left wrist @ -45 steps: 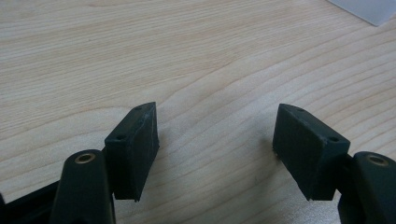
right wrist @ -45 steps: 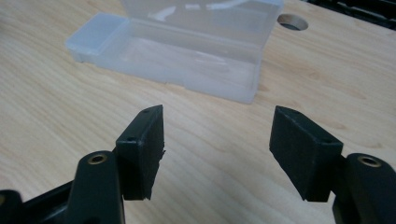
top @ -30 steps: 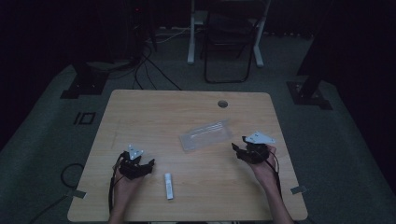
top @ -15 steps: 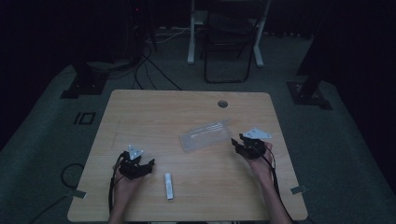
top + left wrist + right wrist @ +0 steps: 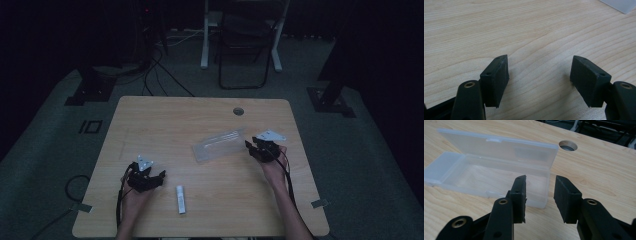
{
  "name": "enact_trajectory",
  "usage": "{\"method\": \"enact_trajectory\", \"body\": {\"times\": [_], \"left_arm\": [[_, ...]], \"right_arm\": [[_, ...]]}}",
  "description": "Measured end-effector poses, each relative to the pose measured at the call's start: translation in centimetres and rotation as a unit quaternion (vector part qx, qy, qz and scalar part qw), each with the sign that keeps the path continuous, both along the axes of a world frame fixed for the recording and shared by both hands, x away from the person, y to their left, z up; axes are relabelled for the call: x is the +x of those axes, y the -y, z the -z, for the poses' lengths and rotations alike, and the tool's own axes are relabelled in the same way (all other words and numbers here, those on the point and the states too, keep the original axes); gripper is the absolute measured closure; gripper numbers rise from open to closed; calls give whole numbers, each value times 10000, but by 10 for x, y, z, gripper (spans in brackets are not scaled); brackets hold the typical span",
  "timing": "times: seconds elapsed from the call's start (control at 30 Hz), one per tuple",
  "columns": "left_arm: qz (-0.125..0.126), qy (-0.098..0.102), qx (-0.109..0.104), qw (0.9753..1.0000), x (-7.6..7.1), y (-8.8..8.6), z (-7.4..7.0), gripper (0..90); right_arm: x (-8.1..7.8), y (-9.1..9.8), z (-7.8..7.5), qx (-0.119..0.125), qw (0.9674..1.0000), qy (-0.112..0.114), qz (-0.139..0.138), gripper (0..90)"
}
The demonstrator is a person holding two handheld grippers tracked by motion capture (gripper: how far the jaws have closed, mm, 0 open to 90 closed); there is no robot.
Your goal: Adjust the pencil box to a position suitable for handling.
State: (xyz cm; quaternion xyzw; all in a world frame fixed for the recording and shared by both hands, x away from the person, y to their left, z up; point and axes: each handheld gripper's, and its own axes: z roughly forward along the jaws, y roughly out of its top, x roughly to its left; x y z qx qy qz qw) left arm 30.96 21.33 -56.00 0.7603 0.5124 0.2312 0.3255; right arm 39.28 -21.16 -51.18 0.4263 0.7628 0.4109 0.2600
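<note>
A clear plastic box [image 5: 220, 145] lies open in the middle of the wooden table [image 5: 200, 115], its lid folded back. In the right gripper view the box [image 5: 491, 170] is empty, and my right gripper [image 5: 540, 182] stands open just before its right end, jaws a little apart with nothing between them. From above, my right gripper [image 5: 251, 147] sits at the box's right end. A small white stick-shaped object [image 5: 180, 199] lies near the front edge. My left gripper [image 5: 156, 177] rests to the left of it, open [image 5: 539, 62] over bare wood.
A round cable hole [image 5: 238, 111] is in the table's far side, also in the right gripper view as the hole [image 5: 568, 145]. A corner of the clear box [image 5: 621, 5] shows at the top right of the left gripper view. A chair [image 5: 245, 45] and cables stand beyond the table.
My right gripper has moved left and slightly forward, up to the right end of the open box. The left gripper and the white object have stayed put.
</note>
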Motion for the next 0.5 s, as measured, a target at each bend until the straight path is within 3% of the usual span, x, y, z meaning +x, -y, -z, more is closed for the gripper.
{"method": "enact_trajectory", "body": {"times": [0.23,0.5], "left_arm": [[4,-1,1,10000,0,0,0,316],[10,3,5,10000,0,0,0,316]], "right_arm": [[14,1,7,-8,10000,-45,59,650],[28,4,22,5,9995,-288,117,660]]}}
